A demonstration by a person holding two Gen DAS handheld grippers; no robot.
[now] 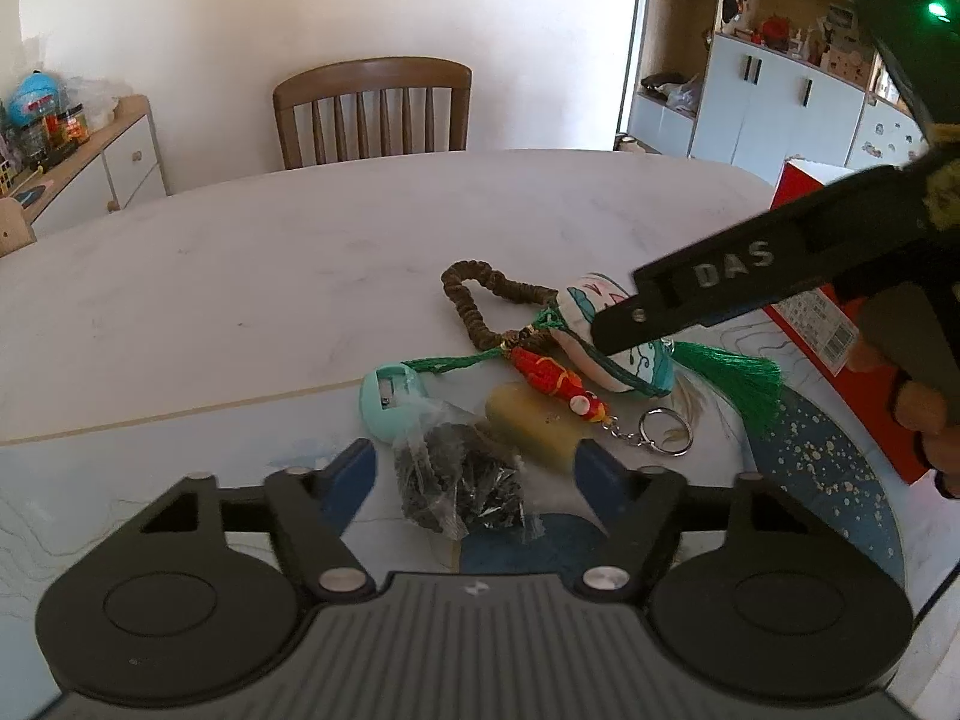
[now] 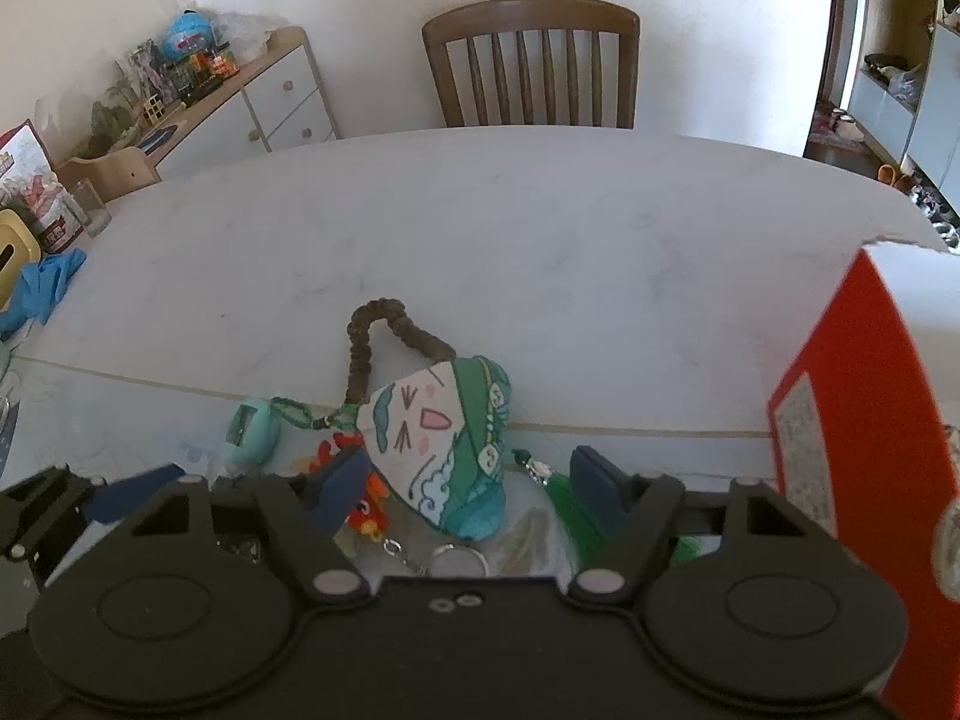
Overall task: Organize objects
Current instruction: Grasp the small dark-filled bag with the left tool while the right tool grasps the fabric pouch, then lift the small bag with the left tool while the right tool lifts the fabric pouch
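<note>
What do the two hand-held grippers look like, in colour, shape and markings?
Both are black plastic. The left hand-held gripper and the right hand-held gripper each have two blue finger pads, round discs at the base, silver pivot bolts and a ribbed central body. From the left wrist view, the right one's finger shows raised letters "DAS" and its body a green light.

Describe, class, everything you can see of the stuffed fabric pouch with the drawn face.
The fabric pouch is a plump, roughly triangular cloth charm, off-white with a drawn pink mouth, whiskers and blush marks, plus green and teal printed bands. It lies on the table, joined to a brown ruffled loop, green cord and a green tassel. It sits between the right gripper fingers, which are not visibly pressing it.
</note>
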